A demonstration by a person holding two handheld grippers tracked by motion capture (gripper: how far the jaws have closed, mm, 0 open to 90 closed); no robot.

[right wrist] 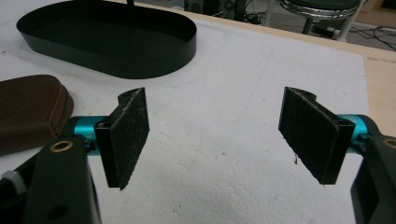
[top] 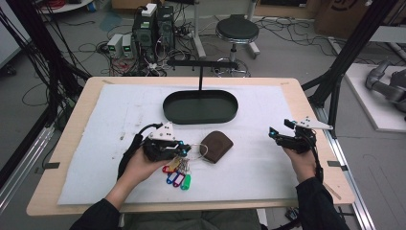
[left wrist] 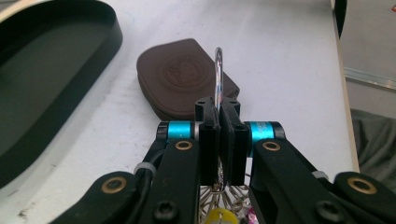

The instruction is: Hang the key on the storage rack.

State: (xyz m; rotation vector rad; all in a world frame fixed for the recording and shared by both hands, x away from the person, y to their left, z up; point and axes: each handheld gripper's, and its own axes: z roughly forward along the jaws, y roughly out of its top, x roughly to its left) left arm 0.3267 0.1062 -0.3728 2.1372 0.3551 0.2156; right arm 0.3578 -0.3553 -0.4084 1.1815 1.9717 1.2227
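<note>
A bunch of keys with red, blue, green and yellow tags (top: 178, 175) lies on the white mat near the front, hung on a metal ring (left wrist: 218, 70). My left gripper (top: 184, 149) is shut on that ring, which stands up between its pads (left wrist: 208, 140). Just beyond it rests a brown leather pouch (top: 216, 145) (left wrist: 183, 74) (right wrist: 28, 109). A black oval tray (top: 199, 106) (left wrist: 46, 84) (right wrist: 107, 39) sits farther back at the centre. My right gripper (top: 279, 132) (right wrist: 219, 135) hovers open at the right, nothing between its pads.
A black T-shaped stand (top: 200, 67) rises behind the tray. The white mat (top: 258, 158) covers most of the wooden table (top: 76, 124). Off the table are a stool (top: 237, 31), computer boxes (top: 153, 26) and cables on the floor.
</note>
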